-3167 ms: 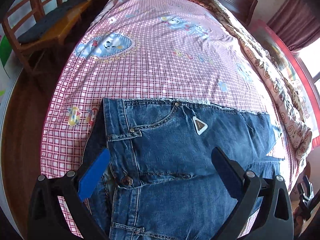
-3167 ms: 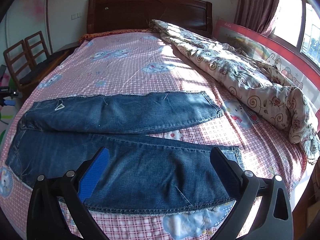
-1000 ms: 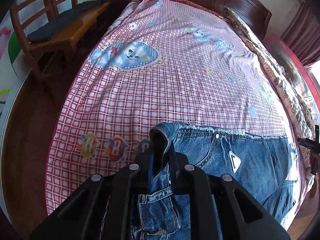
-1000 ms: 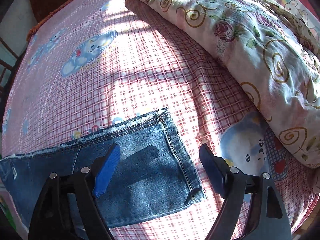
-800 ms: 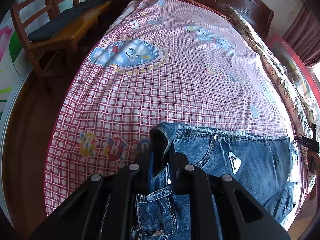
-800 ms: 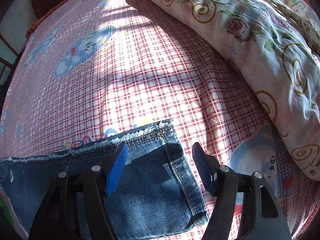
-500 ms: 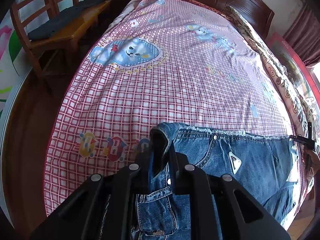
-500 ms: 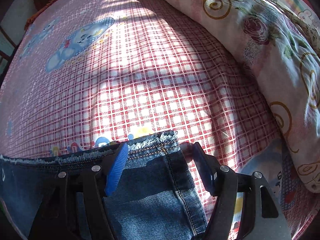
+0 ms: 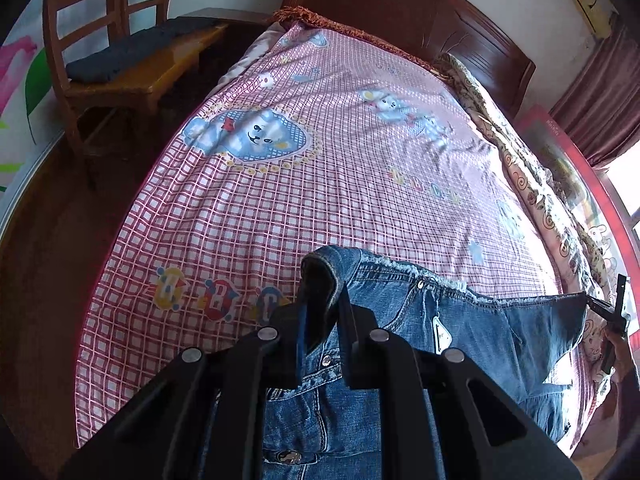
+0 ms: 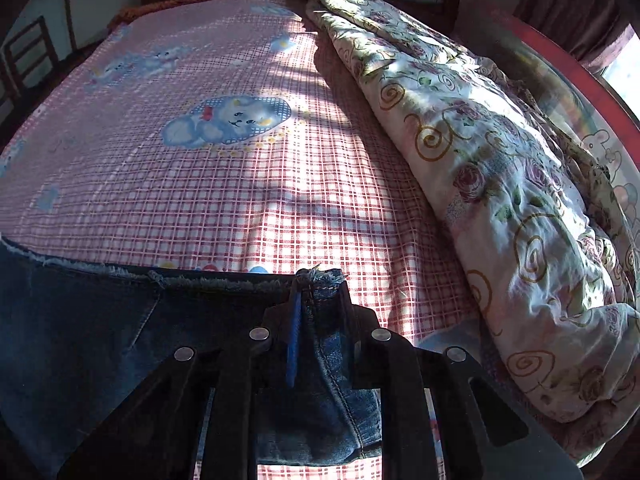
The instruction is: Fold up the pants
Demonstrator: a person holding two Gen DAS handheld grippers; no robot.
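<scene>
At the lower centre of the frame, the left gripper (image 9: 322, 314) is clamped on the waistband corner of the pants (image 9: 472, 332). The right gripper (image 10: 318, 312) pinches their frayed hem corner, low and central, above the checked bedsheet (image 10: 240, 200).

Right claw (image 10: 316, 300): clamped on the frayed hem corner of the pants (image 10: 100, 340); denim bunched between its fingers
Bed (image 10: 240, 200): pink checked sheet; floral quilt (image 10: 500, 160) rolled along the right
</scene>
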